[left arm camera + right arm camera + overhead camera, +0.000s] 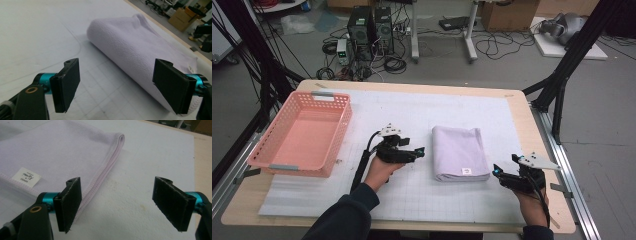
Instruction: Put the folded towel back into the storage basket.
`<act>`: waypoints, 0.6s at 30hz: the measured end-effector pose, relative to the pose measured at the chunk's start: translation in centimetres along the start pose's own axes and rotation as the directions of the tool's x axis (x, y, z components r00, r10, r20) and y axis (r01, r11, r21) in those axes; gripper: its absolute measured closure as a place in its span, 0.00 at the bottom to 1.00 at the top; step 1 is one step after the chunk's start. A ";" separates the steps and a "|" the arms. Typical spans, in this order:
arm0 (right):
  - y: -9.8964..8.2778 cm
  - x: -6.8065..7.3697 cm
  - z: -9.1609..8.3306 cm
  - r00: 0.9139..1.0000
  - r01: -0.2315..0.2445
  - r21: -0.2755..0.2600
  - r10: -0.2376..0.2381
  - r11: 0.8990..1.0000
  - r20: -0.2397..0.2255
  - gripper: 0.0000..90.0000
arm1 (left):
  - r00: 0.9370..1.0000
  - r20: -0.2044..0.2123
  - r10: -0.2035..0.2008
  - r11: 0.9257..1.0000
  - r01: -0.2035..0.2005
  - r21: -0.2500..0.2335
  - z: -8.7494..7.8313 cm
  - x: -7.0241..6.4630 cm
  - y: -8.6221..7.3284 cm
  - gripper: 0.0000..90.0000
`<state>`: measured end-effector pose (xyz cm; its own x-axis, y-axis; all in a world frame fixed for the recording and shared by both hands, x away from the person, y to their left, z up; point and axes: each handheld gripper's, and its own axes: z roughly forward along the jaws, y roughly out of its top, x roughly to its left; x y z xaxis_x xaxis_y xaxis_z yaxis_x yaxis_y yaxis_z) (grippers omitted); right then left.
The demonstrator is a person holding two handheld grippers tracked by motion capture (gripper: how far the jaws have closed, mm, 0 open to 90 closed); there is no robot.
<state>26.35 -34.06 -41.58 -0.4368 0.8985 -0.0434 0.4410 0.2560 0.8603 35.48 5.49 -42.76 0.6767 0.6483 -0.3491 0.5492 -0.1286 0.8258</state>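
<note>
Scene: a person at a counter [522, 125] works two hand-held tongs around a folded lilac towel [459, 150].
Towel: lies flat on the white mat [412, 110] at the middle of the counter, rounded fold toward the left hand, stitched edges and small label [26, 177] at the near right corner.
Left tongs [421, 151]: released, jaws spread wide with nothing between them, levelled at the towel's folded side from just beside it, a line that suits sliding a jaw under the fold.
Right tongs [496, 171]: released too, jaws apart over bare mat; one jaw sits just beside the towel's hemmed corner, apparently waiting to pinch that edge.
Basket [339, 117]: pink, empty, at the counter's left, well apart from the towel, a likely place to put it.
Stage: judged an approach from both sides; no grip yet.
</note>
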 end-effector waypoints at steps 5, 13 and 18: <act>0.2 0.1 -0.1 1.000 -0.012 -0.011 0.011 1.000 -0.011 0.25 | 0.999 0.037 -0.010 0.999 0.009 0.048 2.4 -1.1 0.3 0.31; 0.0 0.0 0.1 1.000 -0.015 -0.006 0.015 1.000 -0.016 0.25 | 0.998 0.040 -0.057 0.994 0.053 0.095 5.3 -2.1 0.9 0.31; 0.0 0.0 0.2 1.000 -0.012 -0.007 0.012 1.000 -0.019 0.25 | 0.998 0.016 -0.055 0.989 0.053 0.135 6.8 -2.5 0.9 0.29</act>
<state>26.55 -34.01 -41.70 -0.4461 0.8946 -0.0240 0.4409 0.2430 0.8640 37.58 -1.34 -44.12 0.6532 0.6420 -0.4016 0.6451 -0.1941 0.7390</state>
